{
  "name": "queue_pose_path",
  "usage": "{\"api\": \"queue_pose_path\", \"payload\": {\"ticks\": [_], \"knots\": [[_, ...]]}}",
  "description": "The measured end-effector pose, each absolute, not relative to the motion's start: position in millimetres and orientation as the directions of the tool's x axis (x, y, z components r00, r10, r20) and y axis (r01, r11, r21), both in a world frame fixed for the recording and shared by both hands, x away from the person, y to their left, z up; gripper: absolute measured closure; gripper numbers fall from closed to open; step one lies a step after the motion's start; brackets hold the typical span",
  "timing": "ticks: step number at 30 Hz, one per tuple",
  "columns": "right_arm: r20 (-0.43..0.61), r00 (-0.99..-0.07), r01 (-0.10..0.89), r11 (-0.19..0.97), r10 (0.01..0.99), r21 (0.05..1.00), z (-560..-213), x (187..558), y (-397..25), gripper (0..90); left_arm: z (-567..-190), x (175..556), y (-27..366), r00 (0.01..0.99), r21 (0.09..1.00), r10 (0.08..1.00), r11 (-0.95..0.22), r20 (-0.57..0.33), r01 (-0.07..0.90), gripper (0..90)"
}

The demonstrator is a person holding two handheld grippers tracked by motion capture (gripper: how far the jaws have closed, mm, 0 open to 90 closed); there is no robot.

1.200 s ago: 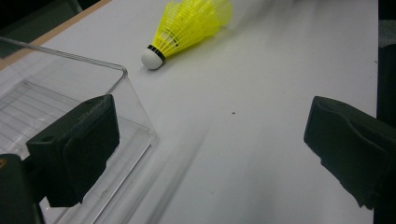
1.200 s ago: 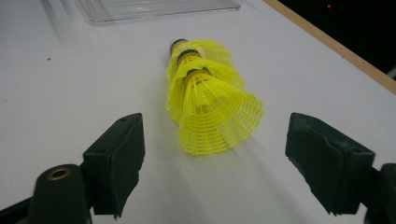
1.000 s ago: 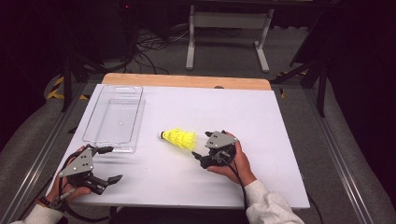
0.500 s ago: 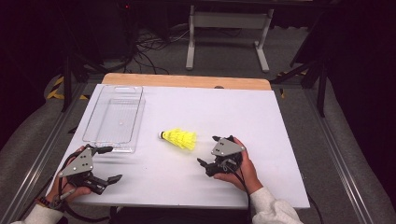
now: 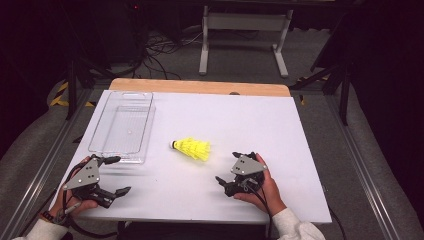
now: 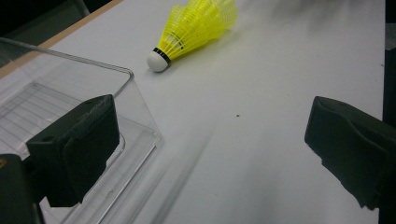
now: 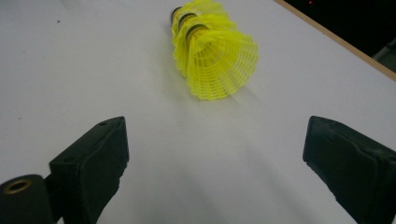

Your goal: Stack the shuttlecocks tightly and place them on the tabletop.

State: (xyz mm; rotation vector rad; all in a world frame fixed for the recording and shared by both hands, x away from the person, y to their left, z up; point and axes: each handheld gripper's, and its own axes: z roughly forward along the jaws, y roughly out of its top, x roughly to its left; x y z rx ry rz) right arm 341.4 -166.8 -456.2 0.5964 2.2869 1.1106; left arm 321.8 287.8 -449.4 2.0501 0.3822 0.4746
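The left claw (image 5: 111,175), jaws spread wide and gripping nothing, rests at the near left corner of the white desk (image 5: 300,150), just below the clear plastic tray (image 5: 121,125). At the centre of the desk a stack of yellow shuttlecocks (image 5: 192,148) lies on its side, white cork tip pointing towards the tray. The right claw (image 5: 234,167), jaws likewise apart and empty, sits near the shuttlecocks' open skirt, not touching it.

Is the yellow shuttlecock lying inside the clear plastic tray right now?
No, the yellow shuttlecock lies on its side on the bare white table, apart from the clear tray, which holds nothing.
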Motion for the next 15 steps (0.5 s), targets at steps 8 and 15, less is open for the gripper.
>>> {"api": "queue_pose_path", "payload": {"ticks": [8, 15], "knots": [[-0.212, -0.811, 0.194, 0.592, 0.545, 0.782, -468, 347, -154, 12.0, -449, 322, 288, 0.874, 0.868, 0.452, -0.491, 0.181, 0.074, 3.9], [-0.173, -0.830, 0.218, 0.594, 0.531, 0.775, -472, 362, -135, 16.7, -450, 323, 286, 0.877, 0.866, 0.446, -0.495, 0.178, 0.076, 3.9]]}}
